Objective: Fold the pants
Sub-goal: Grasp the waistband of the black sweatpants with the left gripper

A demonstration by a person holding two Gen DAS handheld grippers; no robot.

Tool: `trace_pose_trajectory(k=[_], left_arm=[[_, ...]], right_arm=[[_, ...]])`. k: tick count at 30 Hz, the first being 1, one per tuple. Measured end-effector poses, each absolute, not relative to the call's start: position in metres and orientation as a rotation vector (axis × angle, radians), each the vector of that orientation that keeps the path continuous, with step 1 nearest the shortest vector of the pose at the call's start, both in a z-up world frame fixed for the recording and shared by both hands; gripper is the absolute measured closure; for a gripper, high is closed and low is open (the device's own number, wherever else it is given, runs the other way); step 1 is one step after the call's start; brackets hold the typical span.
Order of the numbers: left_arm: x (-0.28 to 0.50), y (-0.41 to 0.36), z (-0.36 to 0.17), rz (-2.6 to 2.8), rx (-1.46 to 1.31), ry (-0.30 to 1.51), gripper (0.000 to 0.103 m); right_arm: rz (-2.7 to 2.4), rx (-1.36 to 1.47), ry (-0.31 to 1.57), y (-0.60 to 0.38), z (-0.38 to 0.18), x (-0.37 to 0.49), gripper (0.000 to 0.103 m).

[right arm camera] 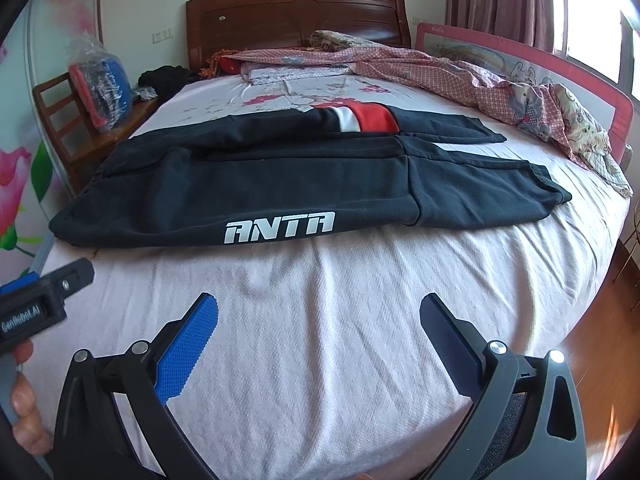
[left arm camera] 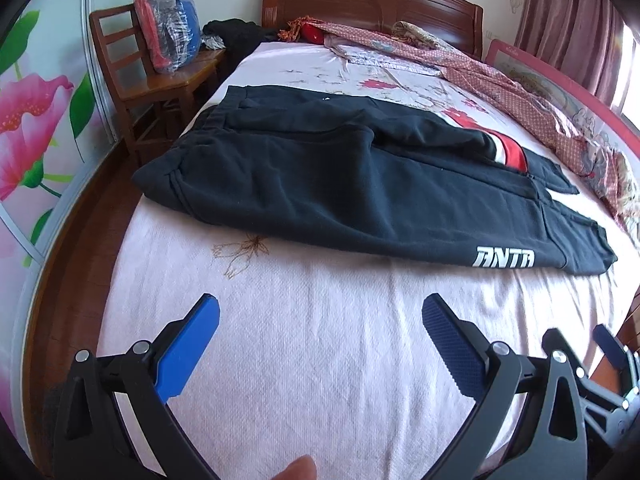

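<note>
I am looking at a bedroom: a wide bed under a pale pink sheet, a wooden headboard at the far end, a patterned quilt bunched along the right side and a wooden chair by the left edge. The black pants lie spread across the middle of the bed, waistband to the left, cuffs to the right, with the far leg showing a red and white band. The white lettering sits on the near edge.

My left gripper hovers over bare sheet short of the pants, fingers spread wide and holding nothing. My right gripper is just the same, gaping and empty, with the left one's body visible at its lower left.

By my reading, no fold has begun. The thick fleece worries me: a shallow pinch could take only the top layer, or catch the sheet as well, and the legs, already slightly offset, could slide further apart as I lift.
</note>
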State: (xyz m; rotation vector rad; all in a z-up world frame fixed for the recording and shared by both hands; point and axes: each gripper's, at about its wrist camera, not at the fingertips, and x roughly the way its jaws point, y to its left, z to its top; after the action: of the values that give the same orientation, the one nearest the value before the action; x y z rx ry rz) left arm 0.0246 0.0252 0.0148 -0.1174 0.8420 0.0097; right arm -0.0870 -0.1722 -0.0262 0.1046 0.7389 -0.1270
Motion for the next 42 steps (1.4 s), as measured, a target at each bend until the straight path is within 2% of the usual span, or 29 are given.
trace_pose_trajectory(k=[4,8,19,33,42], left_arm=[[0.051,0.062,0.015,-0.179,-0.388,0.925,0.002],[0.069,0.078,0.014,-0.150,-0.416,0.989,0.005],[0.119,0.147,-0.030,-0.231,-1.125,0.947,0.005],[0.122,0.168,-0.067,-0.099,-1.269,0.952,0.005],[0.133,0.180,-0.077,-0.134,-1.363,0.828,0.005]], right_arm=[[-0.122,0.104,0.733,-0.171,-0.025,-0.085,0.003],[-0.113,0.123,0.731,-0.171,-0.025,-0.084,0.003],[-0.119,0.141,0.748,-0.177,-0.027,-0.073,0.003],[-0.124,0.221,0.797,-0.189,-0.039,-0.058,0.003],[-0.104,0.201,0.821,-0.182,-0.045,-0.055,0.003]])
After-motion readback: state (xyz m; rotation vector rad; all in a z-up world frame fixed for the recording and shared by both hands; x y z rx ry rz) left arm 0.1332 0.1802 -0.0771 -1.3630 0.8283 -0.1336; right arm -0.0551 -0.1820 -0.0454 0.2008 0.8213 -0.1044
